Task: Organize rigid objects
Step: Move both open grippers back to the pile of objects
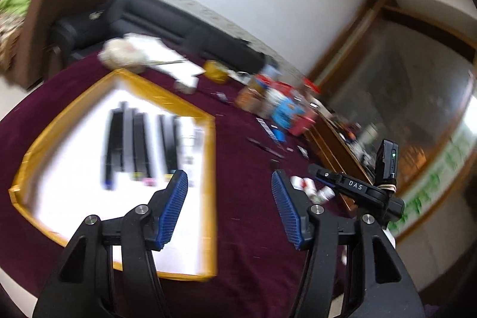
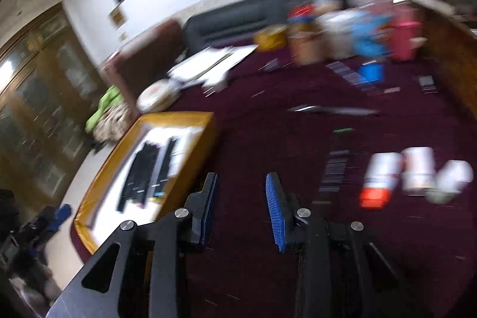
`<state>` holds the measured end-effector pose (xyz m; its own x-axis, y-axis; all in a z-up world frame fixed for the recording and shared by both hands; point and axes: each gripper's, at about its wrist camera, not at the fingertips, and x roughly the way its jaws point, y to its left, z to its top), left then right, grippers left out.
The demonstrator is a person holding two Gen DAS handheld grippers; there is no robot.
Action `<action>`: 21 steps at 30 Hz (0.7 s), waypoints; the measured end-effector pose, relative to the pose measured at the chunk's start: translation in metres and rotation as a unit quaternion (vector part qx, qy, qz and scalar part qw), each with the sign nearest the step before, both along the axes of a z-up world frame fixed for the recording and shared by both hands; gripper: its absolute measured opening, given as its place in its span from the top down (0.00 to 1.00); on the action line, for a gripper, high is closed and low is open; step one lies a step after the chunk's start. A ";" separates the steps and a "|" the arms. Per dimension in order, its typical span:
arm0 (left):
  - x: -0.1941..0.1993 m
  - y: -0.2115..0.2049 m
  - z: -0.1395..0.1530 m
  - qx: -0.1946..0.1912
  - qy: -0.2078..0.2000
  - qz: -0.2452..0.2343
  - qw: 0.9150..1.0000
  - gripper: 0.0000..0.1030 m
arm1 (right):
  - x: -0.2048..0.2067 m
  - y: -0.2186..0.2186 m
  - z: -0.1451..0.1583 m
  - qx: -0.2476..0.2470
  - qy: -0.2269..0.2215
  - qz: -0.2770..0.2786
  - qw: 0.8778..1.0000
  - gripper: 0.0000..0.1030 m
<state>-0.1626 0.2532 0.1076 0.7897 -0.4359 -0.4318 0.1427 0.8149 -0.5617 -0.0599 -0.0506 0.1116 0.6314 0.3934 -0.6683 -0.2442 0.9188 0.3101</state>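
Blur smears both views, so fine detail is hard to call. Left gripper (image 1: 229,184) hangs above the maroon tablecloth (image 1: 244,228) with its blue pads (image 1: 176,207) spread wide, nothing between them. It sits just off the right rim of the yellow-edged tray (image 1: 210,169), whose white floor carries a row of dark pens (image 1: 140,145) lying side by side, lengthwise, coloured ends towards the camera. Over by the cloth's right edge, small white bottles (image 1: 310,188) lie clustered just behind the right gripper's black body (image 1: 357,189).

Switch to the right wrist camera: right gripper (image 2: 241,189) is also released, jaws apart and empty, poised over bare cloth (image 2: 268,139). The tray (image 2: 205,127) lies to its left with the pens (image 2: 146,172) inside; the white bottles (image 2: 414,172) lie on their sides to its right, one with a red cap, apart from the fingers. Thin dark sticks (image 2: 334,109) are scattered mid-cloth. Boxes and jars (image 2: 342,29) crowd the far edge; a white plate (image 2: 156,97) sits beyond the tray's far corner.
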 end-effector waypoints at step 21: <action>0.008 -0.132 0.014 0.102 0.017 -0.090 0.991 0.36 | -0.021 -0.149 -0.024 0.038 -0.004 -0.118 0.992 0.54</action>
